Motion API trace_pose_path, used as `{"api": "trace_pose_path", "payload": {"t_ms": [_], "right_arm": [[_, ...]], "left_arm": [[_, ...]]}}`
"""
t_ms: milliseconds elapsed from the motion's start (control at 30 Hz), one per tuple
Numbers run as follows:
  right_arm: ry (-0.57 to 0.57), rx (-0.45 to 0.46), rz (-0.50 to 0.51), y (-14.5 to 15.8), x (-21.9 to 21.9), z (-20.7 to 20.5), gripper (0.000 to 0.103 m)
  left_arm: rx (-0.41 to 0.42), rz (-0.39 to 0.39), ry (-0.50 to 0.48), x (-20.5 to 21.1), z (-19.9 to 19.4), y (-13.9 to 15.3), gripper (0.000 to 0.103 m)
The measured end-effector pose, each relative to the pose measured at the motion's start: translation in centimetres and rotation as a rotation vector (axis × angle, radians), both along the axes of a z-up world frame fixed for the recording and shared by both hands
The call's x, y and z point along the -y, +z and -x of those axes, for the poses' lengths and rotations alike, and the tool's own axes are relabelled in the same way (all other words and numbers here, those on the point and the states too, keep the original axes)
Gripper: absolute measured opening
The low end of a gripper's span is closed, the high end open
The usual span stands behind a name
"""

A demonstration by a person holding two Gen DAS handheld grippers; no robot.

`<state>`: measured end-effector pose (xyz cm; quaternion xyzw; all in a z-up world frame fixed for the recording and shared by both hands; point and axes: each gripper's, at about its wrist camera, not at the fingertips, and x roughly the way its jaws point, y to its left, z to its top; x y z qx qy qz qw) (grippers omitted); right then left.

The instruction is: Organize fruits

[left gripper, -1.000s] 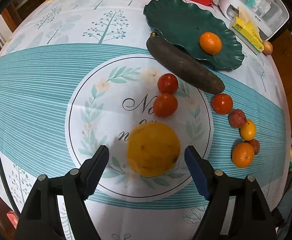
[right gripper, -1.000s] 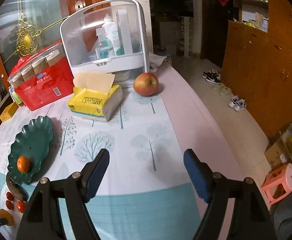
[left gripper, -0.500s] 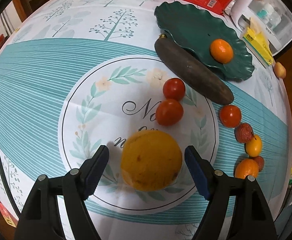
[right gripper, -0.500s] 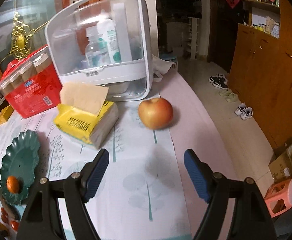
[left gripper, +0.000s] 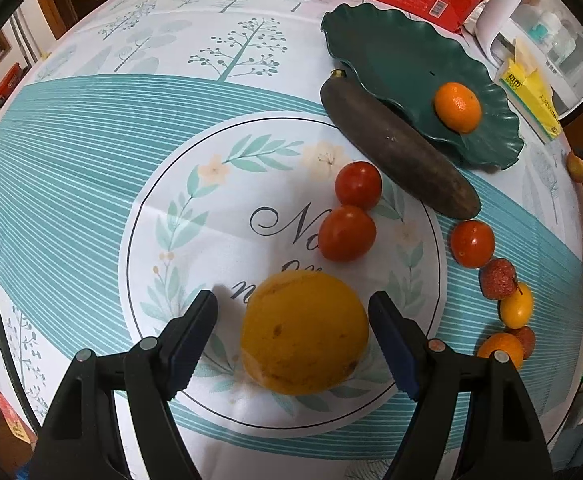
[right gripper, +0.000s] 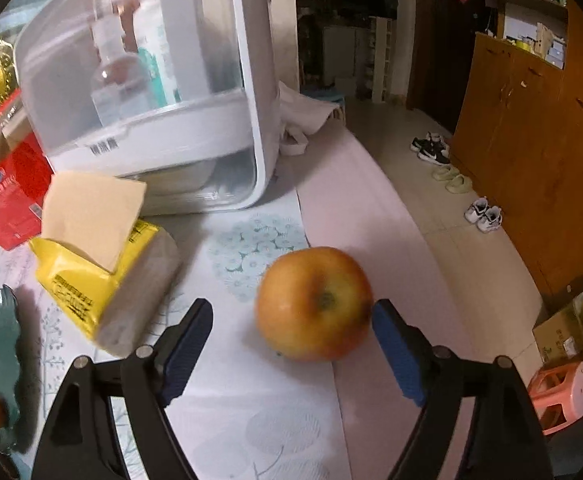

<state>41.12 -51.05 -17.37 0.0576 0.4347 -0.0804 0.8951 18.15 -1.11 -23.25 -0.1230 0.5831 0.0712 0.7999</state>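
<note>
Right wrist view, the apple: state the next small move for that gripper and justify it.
Probably ease the right gripper a little further forward and down so that both pads flank the apple, then close. Its jaws are opening and nothing is gripped: the apple sits on the tablecloth, close against the right-hand finger, with a clear gap on the other side, so centring first should give an even grip.

Beyond the jaws, a pale tiled floor [right gripper: 423, 184] runs past wooden cabinets [right gripper: 531, 128] with shoes [right gripper: 483, 216] alongside; a dark doorway [right gripper: 347, 12] lies farther back.
</note>
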Motion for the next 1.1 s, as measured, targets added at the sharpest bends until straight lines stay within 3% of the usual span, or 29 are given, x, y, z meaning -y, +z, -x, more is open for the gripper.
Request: {"api": "trace_pose_path", "payload": {"t_ms": [233, 300, 467, 867, 1100], "right_arm": [[-0.007, -0.032, 0.005, -1.7, 0.6, -0.8, 0.083], [-0.003, -0.028, 0.01, -1.9, 0.7, -0.8, 0.082], [-0.029, -0.005, 0.055, -2.1, 0.5, -0.6, 0.068], [-0.005, -0.001, -0.005, -1.8, -0.2, 1.3, 0.067], [0.03, -0.001, -0.064, -1.1, -2.1, 3.5, 0.067]], "left_arm": [[-0.015, -0.105, -0.045, 1.4, -0.5, -0.2, 0.07], [-0.012, -0.104, -0.042, 1.5, -0.6, -0.1, 0.069], [0.005, -0.104, -0.051, 2.1, -1.0, 0.2, 0.05], [0.006, -0.097, -0.033, 2.3, 0.1, 0.5, 0.047], [0.047, -0.098, -0.018, 1.9, 0.9, 2.4, 0.046]]}}
